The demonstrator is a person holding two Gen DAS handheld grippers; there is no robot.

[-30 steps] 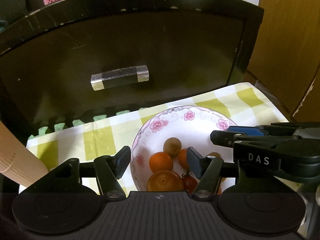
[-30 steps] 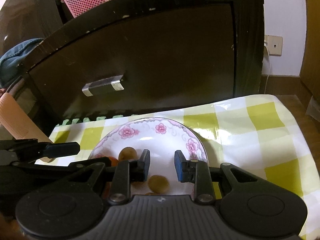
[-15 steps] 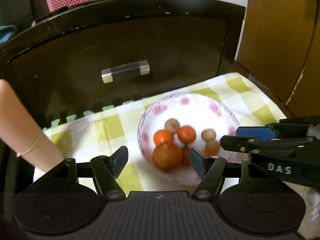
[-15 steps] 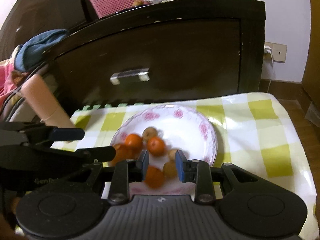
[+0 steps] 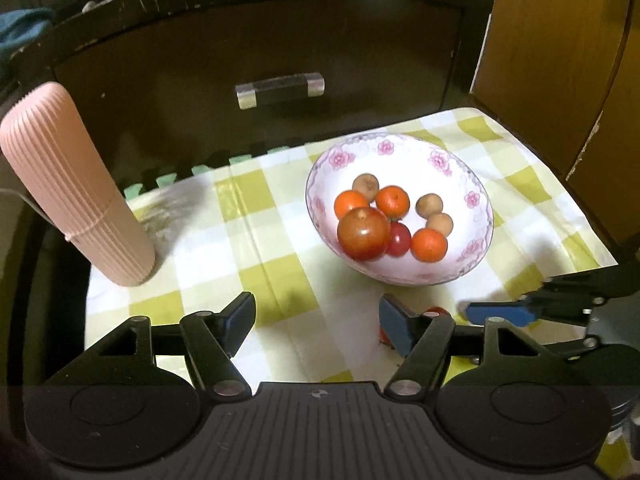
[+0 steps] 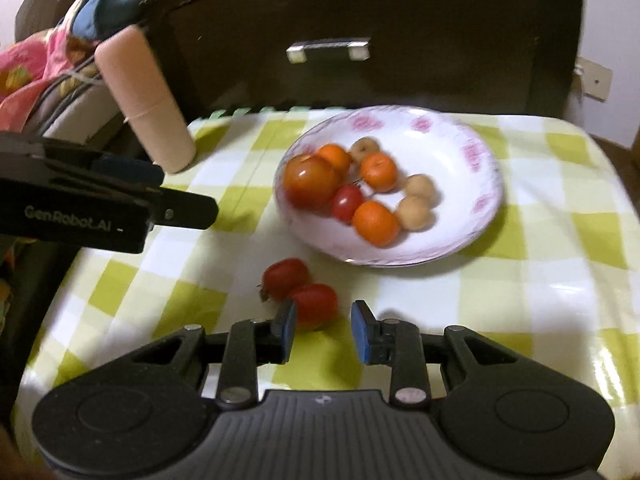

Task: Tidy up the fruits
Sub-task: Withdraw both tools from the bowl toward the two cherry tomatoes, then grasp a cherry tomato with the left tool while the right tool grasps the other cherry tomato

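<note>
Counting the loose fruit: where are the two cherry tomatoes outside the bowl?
In the right wrist view, the two cherry tomatoes lie on the checked cloth, just in front of the bowl.

A home: dark wooden dresser [image 5: 260, 52], checked tablecloth [image 5: 248, 240], piled clothes [image 6: 36, 60].

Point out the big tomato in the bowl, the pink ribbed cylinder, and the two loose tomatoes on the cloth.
big tomato [image 5: 363, 233], left wrist view, middle of its glossy skin.
pink ribbed cylinder [image 5: 76, 192], left wrist view, mid-height of its side.
loose tomatoes [image 6: 286, 278], right wrist view, farther one's top.
</note>
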